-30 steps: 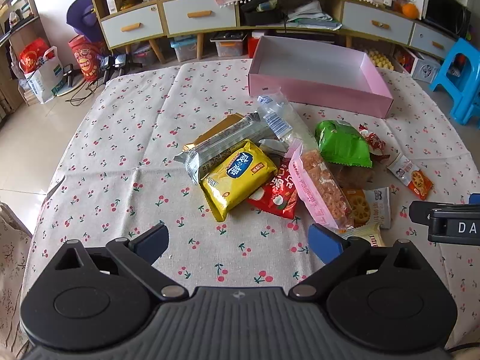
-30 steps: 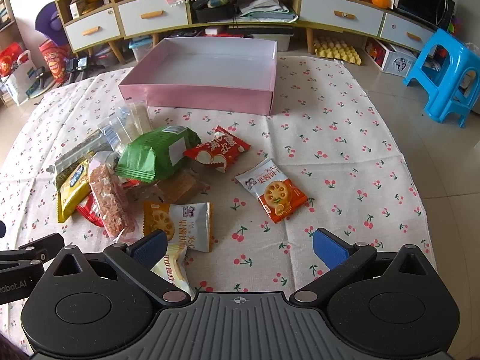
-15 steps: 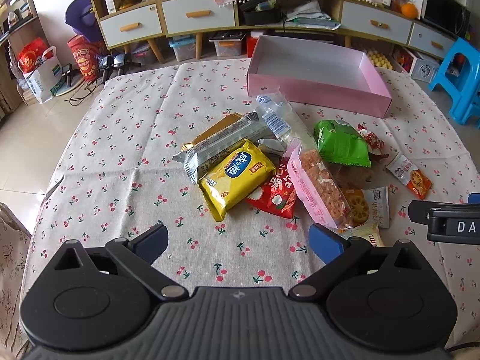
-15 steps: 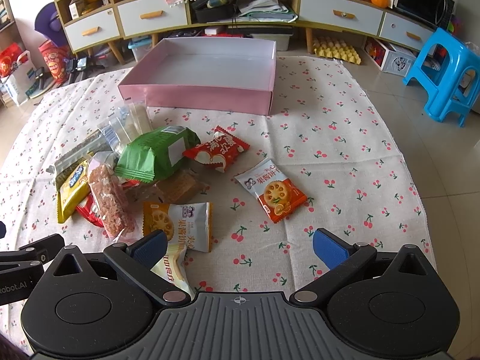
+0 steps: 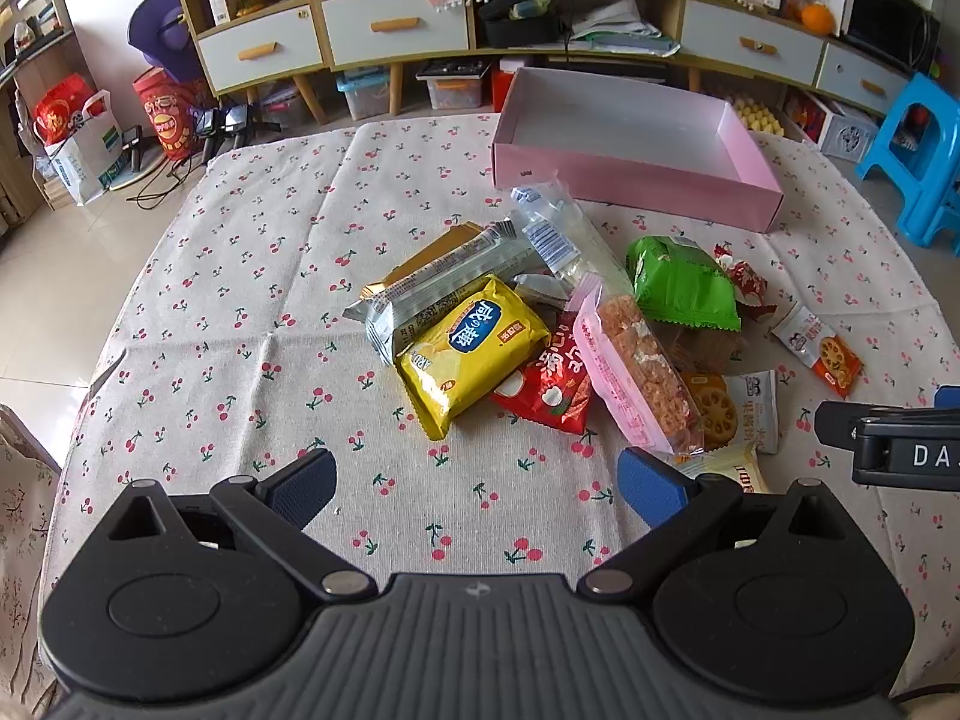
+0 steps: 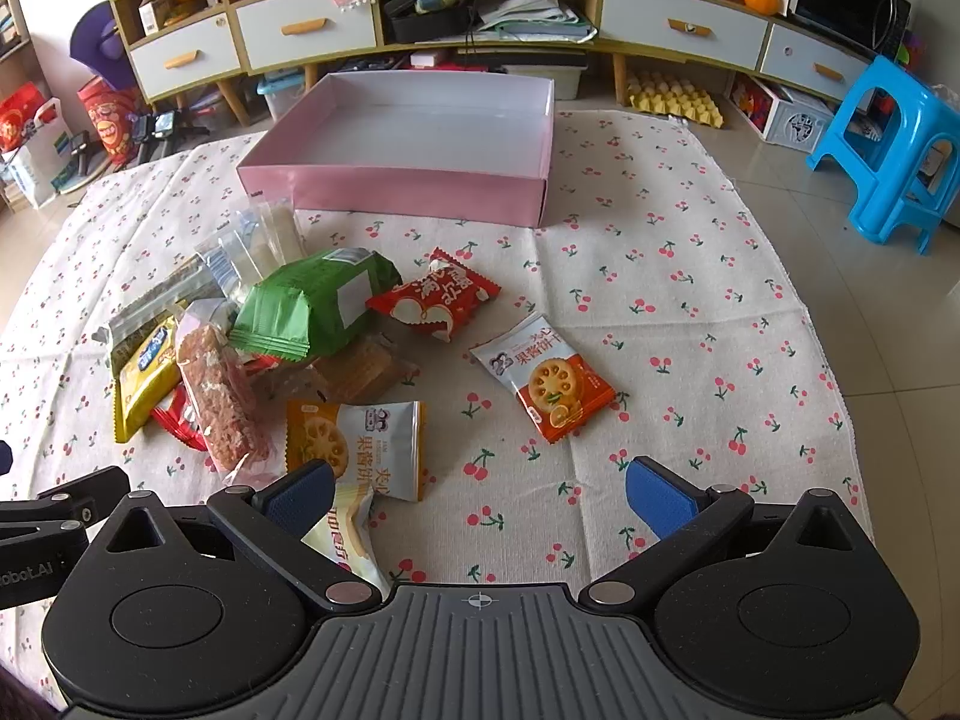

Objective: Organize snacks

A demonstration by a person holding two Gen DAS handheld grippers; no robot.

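Hardly anything has moved since the earlier frames: both views sit as they did, with only a slight drift of the left camera over the pile.

Left gripper [image 5: 474, 477] hangs above the cherry-print bench [image 5: 252, 300] with its blue pads spread wide and nothing between them. At its 12 o'clock lies the yellow packet [image 5: 471, 354], resting on a silver packet [image 5: 444, 288] and overlapping a red packet [image 5: 549, 387]. Toward 1 o'clock the pink-wrapped bar [image 5: 636, 372] slants across the heap, with the green packet [image 5: 681, 288] beyond it.

Right gripper [image 6: 477, 492] is likewise spread and empty. Its left pad hovers over a cream packet [image 6: 348, 531]; just beyond, at 11 o'clock, lies the white-and-orange biscuit packet [image 6: 360, 441]. At 1 o'clock the orange biscuit packet [image 6: 549, 381] lies alone, apart from the pile. The pink box [image 6: 396, 189], empty, stands at the far 12 o'clock.

Nothing is boxed yet, so the step in hand looks like a first pick. I judge it best to start with loose, top-lying packets: the lone orange one for the right, the yellow one for the left. Come down with pads astride the short width, pinch the puffed body, not the slippery sealed edge, and lift straight so neighbours are not dragged.
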